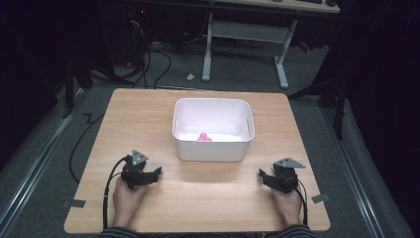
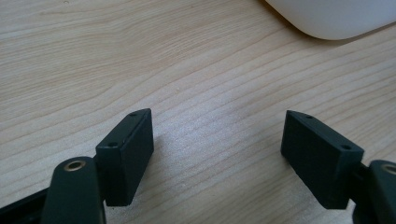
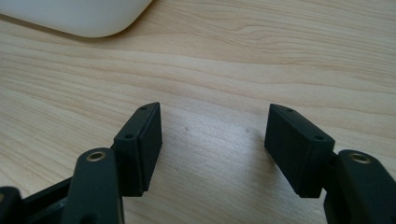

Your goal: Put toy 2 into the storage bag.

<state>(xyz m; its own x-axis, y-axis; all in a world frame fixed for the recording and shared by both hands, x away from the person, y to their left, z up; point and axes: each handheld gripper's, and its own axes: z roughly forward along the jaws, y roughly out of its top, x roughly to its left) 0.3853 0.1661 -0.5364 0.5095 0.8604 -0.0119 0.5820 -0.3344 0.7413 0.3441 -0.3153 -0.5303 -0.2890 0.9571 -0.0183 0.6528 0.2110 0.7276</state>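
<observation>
A white plastic bin (image 1: 213, 148) stands at the middle of the wooden table (image 1: 148, 119), and a small pink object (image 1: 203, 137) lies on its floor. My left gripper (image 1: 157, 173) rests near the front left of the table, held by a hand, its jaws pointing toward the bin. In the left gripper view the left gripper (image 2: 217, 140) is open over bare wood, with a corner of the bin (image 2: 336, 18) at the upper right. My right gripper (image 1: 262, 176) rests at the front right. It (image 3: 214, 133) is open too, with nothing between its jaws.
A bin corner (image 3: 79, 16) shows at the upper left of the right gripper view. Grey tape tabs (image 1: 73, 203) mark the table's front corners. Behind the table stand a white desk frame (image 1: 245, 34) and cables (image 1: 148, 64) on the grey floor.
</observation>
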